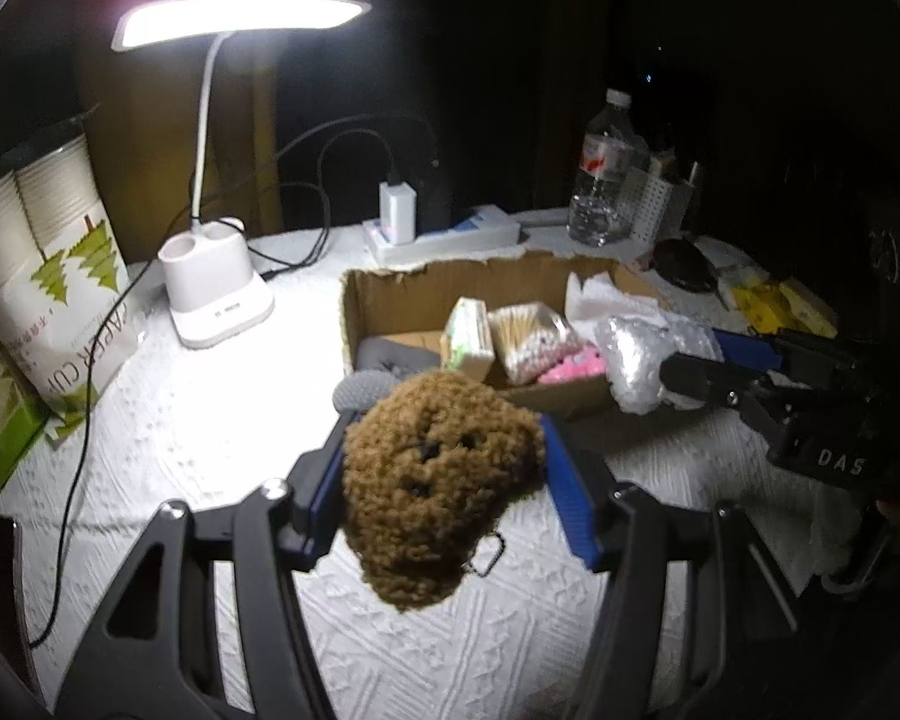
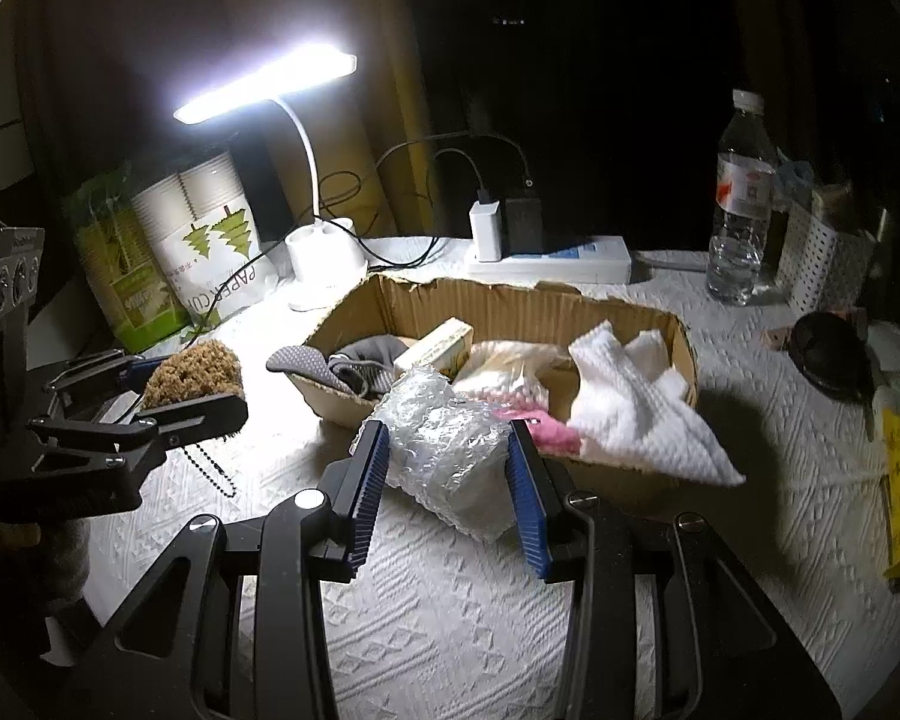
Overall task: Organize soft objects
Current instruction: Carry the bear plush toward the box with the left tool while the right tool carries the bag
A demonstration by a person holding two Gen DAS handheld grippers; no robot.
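The left tongs (image 1: 444, 480) grip a curly brown plush toy (image 1: 438, 480) between their blue pads, lifted above the white textured surface (image 1: 210, 432). The right tongs (image 2: 447, 480) clamp a bubble-wrap bundle (image 2: 444, 450). Just beyond both tongs sits an open cardboard box (image 2: 510, 300) holding a white cloth (image 2: 630, 402).

Bubble wrap bundle (image 2: 444, 444) between right tool (image 2: 450, 474) fingers.

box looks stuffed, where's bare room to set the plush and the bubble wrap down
Bare cloth between lamp base, paper cups and box; more in front of the box. The box is crowded, and so is the cloth right of it, by the dark pouch.
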